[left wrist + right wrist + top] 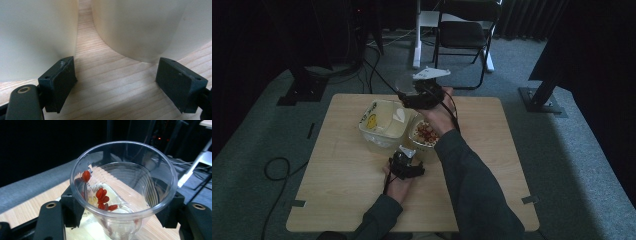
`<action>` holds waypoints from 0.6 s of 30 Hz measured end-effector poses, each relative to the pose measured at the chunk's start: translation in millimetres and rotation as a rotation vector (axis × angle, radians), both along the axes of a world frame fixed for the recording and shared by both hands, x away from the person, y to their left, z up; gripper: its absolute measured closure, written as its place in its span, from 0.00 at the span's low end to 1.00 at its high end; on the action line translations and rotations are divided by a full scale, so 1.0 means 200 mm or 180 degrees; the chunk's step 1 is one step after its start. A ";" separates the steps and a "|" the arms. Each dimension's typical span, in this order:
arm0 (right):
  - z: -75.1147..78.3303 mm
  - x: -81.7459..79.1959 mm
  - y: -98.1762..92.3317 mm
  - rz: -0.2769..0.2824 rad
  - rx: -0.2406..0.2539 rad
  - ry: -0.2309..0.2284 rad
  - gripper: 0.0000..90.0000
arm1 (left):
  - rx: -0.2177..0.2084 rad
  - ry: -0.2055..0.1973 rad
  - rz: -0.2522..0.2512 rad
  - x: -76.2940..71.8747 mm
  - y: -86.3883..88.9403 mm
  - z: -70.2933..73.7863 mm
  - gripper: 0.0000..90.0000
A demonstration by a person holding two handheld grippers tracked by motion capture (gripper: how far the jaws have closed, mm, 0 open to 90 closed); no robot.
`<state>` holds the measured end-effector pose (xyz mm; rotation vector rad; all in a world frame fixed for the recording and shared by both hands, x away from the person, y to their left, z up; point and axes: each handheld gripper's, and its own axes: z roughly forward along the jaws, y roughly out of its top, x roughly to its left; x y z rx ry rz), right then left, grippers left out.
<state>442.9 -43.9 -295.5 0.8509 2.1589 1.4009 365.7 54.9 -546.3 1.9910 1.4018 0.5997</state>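
A: Where's the clear cup?

B: Clamped between the right gripper jaws above the table's far side, a few red berries inside.

A: The left gripper?

B: Jaws apart, empty, low on the table before 2 pale tubs.

- Desk: light wood, square, with bare grain across its near half.
- Chair: black, folding, on the grey carpet beyond the desk.
- White post: upright, just left of the chair.
- Cable: black, looped on the carpet left of the desk.
- Dark stand foot: on the carpet at far right.
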 end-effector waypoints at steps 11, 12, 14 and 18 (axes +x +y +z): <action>0.04 0.04 0.11 0.0171 0.0077 0.0122 0.37 | 0.0002 0.0009 -0.0015 0.00 0.00 0.00 0.18; 0.04 0.04 0.11 0.0171 0.0077 0.0122 0.37 | 0.0002 0.0009 -0.0015 0.00 0.00 0.00 0.18; 0.04 0.06 0.14 0.0213 0.0077 0.0148 0.37 | -0.0006 0.0006 -0.0021 0.00 0.00 0.00 0.18; 0.04 0.08 0.17 0.0210 0.0088 0.0163 0.37 | -0.0006 0.0002 -0.0021 -0.01 0.00 0.00 0.18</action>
